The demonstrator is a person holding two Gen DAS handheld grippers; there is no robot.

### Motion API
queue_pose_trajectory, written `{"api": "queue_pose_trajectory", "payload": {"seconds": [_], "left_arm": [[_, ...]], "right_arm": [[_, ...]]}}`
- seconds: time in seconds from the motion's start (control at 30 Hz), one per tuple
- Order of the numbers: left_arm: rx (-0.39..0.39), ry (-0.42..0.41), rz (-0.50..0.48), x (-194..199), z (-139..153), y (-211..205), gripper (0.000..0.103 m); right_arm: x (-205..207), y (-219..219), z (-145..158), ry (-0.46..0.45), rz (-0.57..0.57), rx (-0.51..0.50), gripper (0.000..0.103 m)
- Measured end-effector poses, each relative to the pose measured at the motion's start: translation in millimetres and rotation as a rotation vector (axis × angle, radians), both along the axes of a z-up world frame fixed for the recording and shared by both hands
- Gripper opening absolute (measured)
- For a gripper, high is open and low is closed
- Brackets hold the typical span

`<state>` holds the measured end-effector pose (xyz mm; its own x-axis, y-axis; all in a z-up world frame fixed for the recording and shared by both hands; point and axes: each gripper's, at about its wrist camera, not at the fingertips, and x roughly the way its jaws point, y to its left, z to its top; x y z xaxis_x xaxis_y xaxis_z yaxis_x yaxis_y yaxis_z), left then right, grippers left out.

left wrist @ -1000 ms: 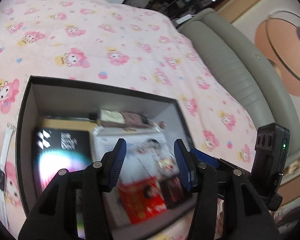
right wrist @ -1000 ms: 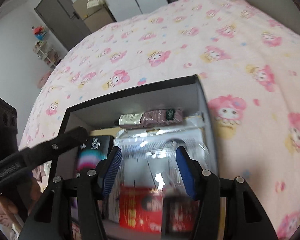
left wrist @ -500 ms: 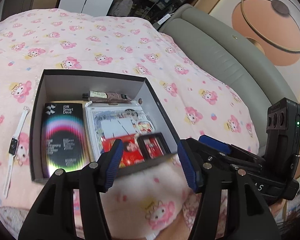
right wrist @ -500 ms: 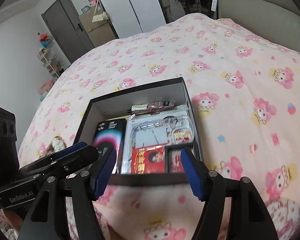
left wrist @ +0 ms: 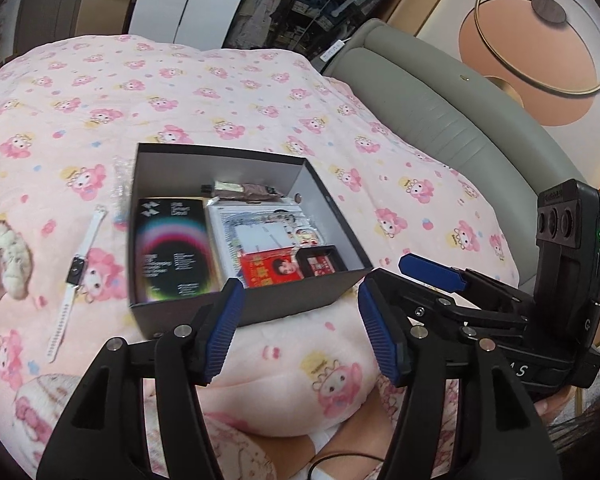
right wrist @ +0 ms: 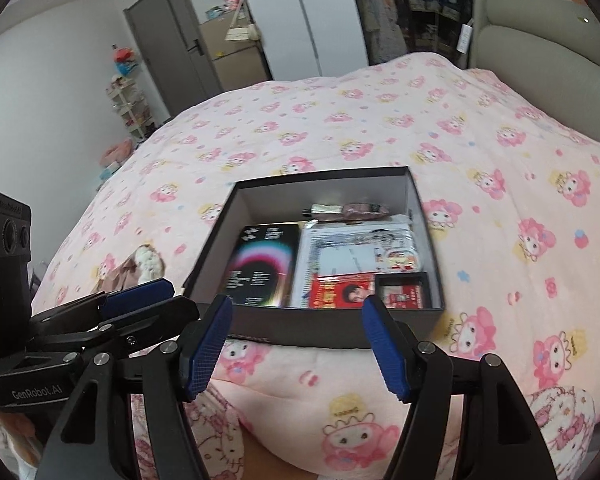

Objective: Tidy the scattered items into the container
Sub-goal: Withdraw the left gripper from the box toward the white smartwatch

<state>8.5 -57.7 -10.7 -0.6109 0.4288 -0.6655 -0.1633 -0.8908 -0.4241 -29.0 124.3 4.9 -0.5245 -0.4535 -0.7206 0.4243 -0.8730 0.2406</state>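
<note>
Left gripper (left wrist: 300,330): empty, jaws opening.
Right gripper (right wrist: 296,346): released, empty.
Box (left wrist: 260,300): on the bed, near both grippers.
Watch (left wrist: 76,270): left view only, beside the box.
Bed (right wrist: 500,184): wide free blanket right of the box.

Black claw (left wrist: 300,328) frames, ribbed blue pads (left wrist: 224,332), silver screws
</note>
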Motion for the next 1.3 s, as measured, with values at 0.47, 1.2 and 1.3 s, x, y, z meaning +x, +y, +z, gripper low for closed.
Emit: {"api": "queue_pose_trajectory", "payload": {"seconds": [0.47,1.2,1.3], "left_arm": [[-0.021,-0.032,0.098,30,-9,-60,0.061],[0.031,-0.175,0.318,37,-62,-172,0.061],[0.034,-0.202,0.334,31,-75,-185,0.061]], "right_arm": [[16,-61,-9,-0.024,0.123,0.013,0.064],[3,-164,-56,-0.184,0.280,0.042,0.062],[-2,-170,-71,-0.235,0.279,0.041,0.057]]}}
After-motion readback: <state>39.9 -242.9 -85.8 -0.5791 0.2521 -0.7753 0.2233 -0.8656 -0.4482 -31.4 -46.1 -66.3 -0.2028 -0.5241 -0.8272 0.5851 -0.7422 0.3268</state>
